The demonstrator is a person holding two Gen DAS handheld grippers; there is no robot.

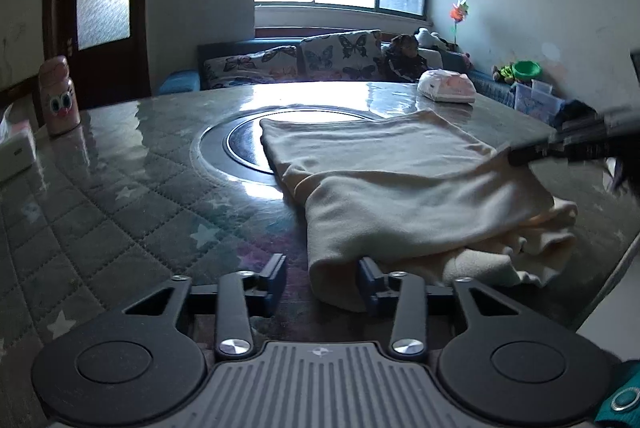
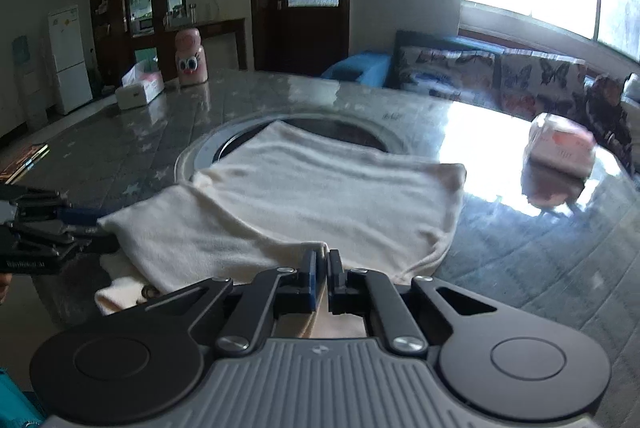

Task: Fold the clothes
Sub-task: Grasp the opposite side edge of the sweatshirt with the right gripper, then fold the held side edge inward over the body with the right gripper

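The cream garment (image 1: 400, 183) lies on the tabletop (image 1: 132, 187) near its front edge, partly folded: one layer is laid back over the rest, its far end overlaps the round inset (image 1: 240, 151) at the tabletop's centre, and bunched fabric, perhaps a sleeve, spills out toward the front right corner.

The right tongs (image 2: 325, 260) are pinched shut on the garment's near hem. The left tongs (image 1: 322, 278) stand at a narrow gap with the folded corner of cloth between the fingers; whether the pads already press it I cannot tell for sure, and it looks loose.

My judgement of the risks: if the left side is not truly gripped, a lift would raise only the right hem, skewing the fold and dragging the bunched part off the front edge. Gripping only the top layer would let the lower layers slide apart. The tabletop looks glossy, so the cloth may slip rather than crease.

A tissue pack (image 1: 446, 89) sits at the far right, a pink bottle (image 1: 60, 95) at the far left, both well apart from the garment.
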